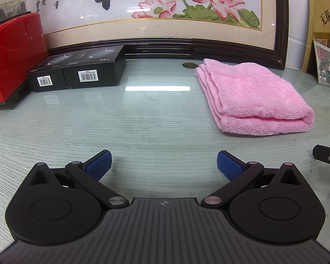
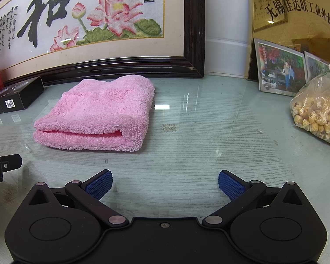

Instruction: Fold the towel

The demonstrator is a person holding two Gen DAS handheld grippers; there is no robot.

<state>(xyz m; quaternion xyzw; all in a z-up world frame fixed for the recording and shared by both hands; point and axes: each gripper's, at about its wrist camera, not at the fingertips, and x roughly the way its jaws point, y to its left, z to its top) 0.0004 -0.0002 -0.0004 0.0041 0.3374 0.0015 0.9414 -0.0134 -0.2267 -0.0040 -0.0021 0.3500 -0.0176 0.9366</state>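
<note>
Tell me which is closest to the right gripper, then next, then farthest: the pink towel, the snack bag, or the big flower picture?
Seen from the right gripper:
1. Pink towel, ahead and to the left, lying folded on the table.
2. Snack bag, far off to the right side.
3. Flower picture, at the very back, standing behind the towel.

1 towel [image 2: 99, 112], 2 black boxes [image 1: 77, 70], perhaps 2 photos [image 2: 279, 70]

Bare glass table [image 1: 160, 118] fronts the towel [image 1: 253, 94]; black boxes [image 1: 77, 72] left, snack bag [image 2: 319, 114] right.
</note>
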